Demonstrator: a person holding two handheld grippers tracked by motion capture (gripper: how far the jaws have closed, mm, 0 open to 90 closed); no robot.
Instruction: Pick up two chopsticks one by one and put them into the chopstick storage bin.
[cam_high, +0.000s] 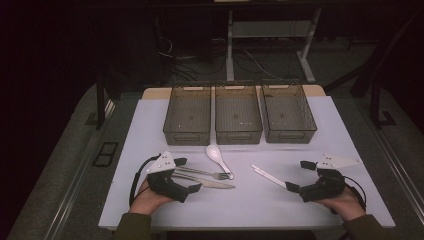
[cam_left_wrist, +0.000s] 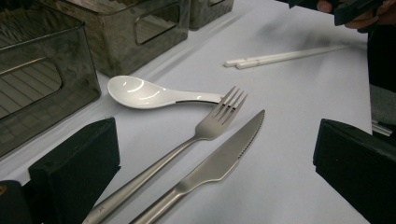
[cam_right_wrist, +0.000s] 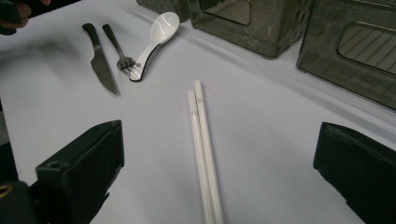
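With both jaws wide and empty, the left gripper (cam_high: 183, 174) straddling fork (cam_left_wrist: 205, 130) and knife (cam_left_wrist: 219, 161) at lower centre may pinch both, since they lie nearly touching.

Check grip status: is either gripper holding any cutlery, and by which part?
Nothing is held. The left gripper is open around the handles of the fork and knife; the right gripper is open around the chopsticks. No pads press on anything.

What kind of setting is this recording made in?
Probably a lab or workshop test bench, not a dining room: a white mat covers the table, three empty wire-mesh bins stand in a row, and loose cables run beneath desk frames behind.
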